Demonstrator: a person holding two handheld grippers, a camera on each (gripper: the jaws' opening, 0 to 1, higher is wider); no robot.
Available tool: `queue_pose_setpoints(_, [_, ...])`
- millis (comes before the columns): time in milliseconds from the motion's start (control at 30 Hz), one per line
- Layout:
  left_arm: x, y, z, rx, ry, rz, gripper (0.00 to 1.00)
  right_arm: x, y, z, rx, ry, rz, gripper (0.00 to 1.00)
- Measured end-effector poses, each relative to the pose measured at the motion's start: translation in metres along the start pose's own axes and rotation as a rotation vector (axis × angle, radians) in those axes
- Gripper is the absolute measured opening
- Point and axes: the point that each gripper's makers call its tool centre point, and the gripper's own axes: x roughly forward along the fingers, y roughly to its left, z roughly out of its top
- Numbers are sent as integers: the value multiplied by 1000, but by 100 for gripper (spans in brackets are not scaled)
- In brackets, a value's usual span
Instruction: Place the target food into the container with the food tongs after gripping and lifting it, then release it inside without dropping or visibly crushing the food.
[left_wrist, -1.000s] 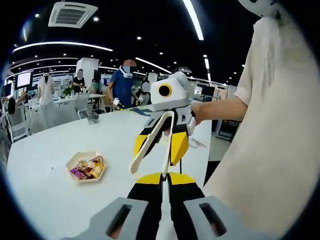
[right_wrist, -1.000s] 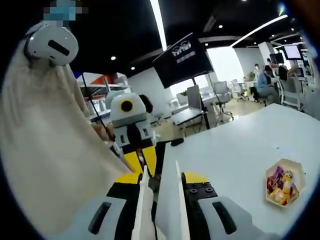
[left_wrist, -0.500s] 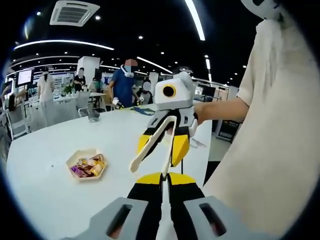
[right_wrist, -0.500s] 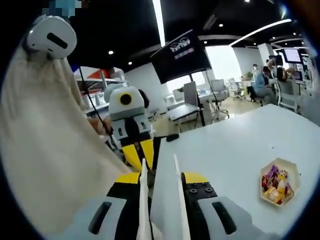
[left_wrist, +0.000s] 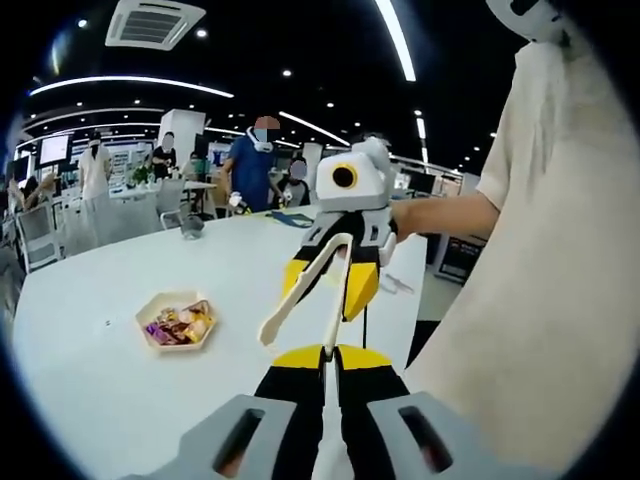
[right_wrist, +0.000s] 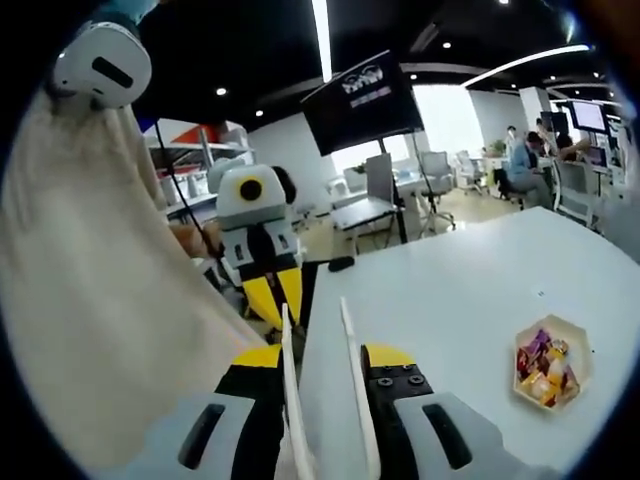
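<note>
The right tool grips white tongs, held in the air above the white bench with their tips apart. The left tool has its jaws closed, nothing between them. Wrapped sweets lie in a hexagonal tray on the bench, well apart from both tools.

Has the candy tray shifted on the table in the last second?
Cannot tell for sure. The tray drifts slightly against the table edge in the left gripper view, but the whole picture shifts with it, which points to camera motion.
</note>
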Motion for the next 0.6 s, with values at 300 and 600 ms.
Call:
queue_pose_setpoints(300, [-5,2,-5,-22,-2,2,0,-3,1,-4,-10,38,-7,27])
queue_pose_setpoints(600, [-5,4,-7,-21,12,-15,1,-14,0,-9,-11,59,-38,25])
